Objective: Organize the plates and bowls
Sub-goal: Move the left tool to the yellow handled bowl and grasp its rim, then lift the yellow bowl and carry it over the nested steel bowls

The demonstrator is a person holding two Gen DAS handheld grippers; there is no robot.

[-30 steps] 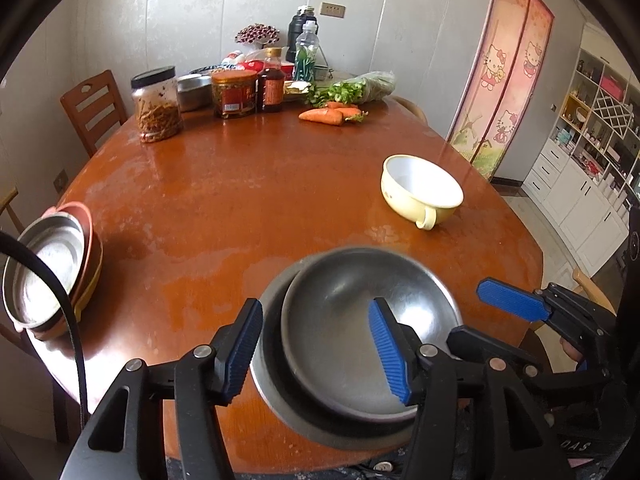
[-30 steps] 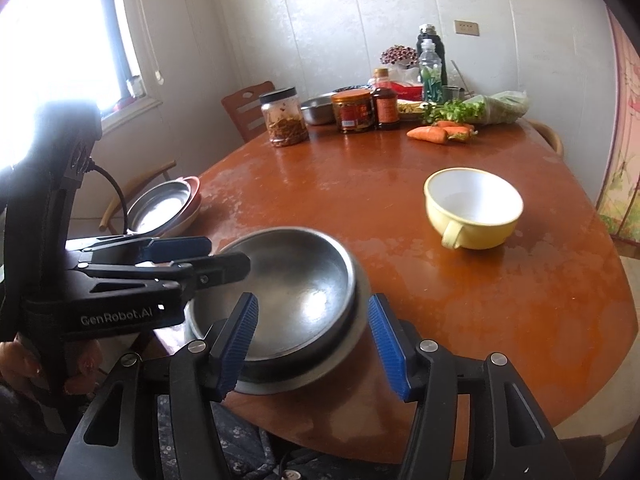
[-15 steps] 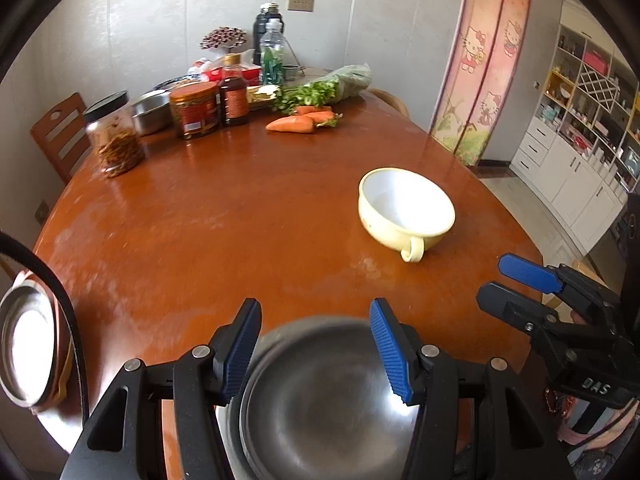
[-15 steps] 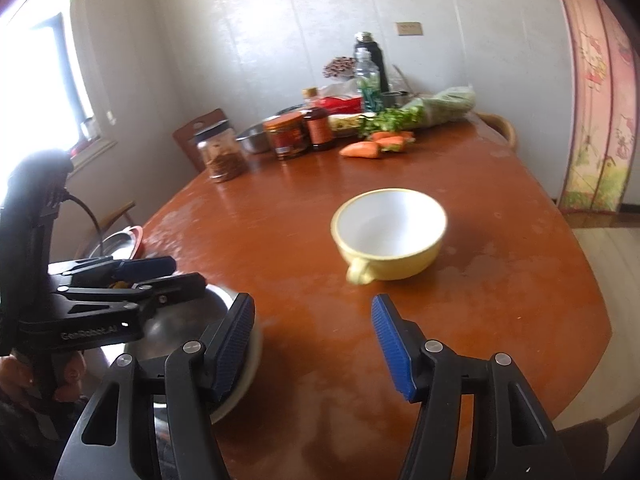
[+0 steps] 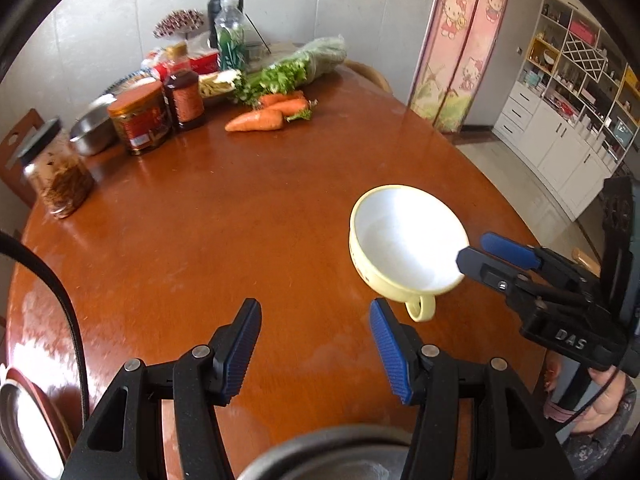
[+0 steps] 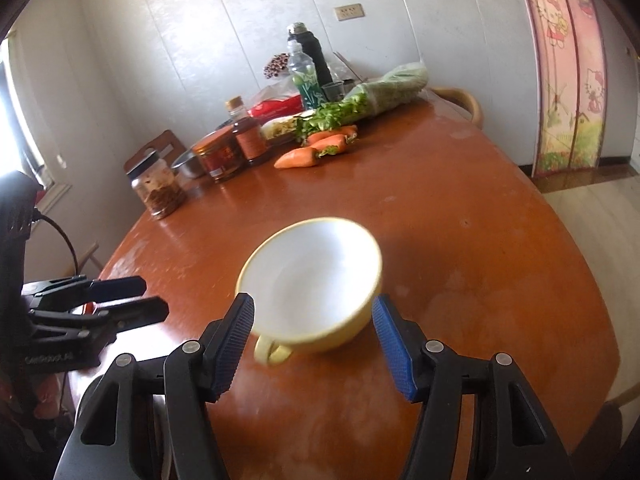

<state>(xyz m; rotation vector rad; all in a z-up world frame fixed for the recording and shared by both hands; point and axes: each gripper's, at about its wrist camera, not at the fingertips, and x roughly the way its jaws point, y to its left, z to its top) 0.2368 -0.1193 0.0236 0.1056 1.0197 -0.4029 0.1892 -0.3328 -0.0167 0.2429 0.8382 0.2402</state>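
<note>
A yellow bowl with a white inside and a small handle (image 5: pixel 404 248) stands on the round brown table (image 5: pixel 224 216). In the right wrist view the bowl (image 6: pixel 312 280) sits just ahead of my right gripper (image 6: pixel 314 340), which is open with a finger on each side of it. My left gripper (image 5: pixel 316 346) is open and empty over bare table. The steel bowl (image 5: pixel 328 460) shows at the bottom edge below it. A stack of plates (image 5: pixel 24 420) lies at the far left edge. My right gripper also shows in the left wrist view (image 5: pixel 486 252), beside the yellow bowl's rim.
At the back of the table stand jars (image 5: pixel 140 120), a sauce bottle (image 5: pixel 184 96), a steel bowl (image 5: pixel 92 132), carrots (image 5: pixel 260 118), greens (image 5: pixel 296 68) and bottles (image 5: pixel 228 36). A wooden chair (image 6: pixel 156 152) stands behind the table on the left.
Both grippers have moved away from the steel bowl toward the yellow bowl. The right gripper now has its fingers on either side of the yellow bowl.
</note>
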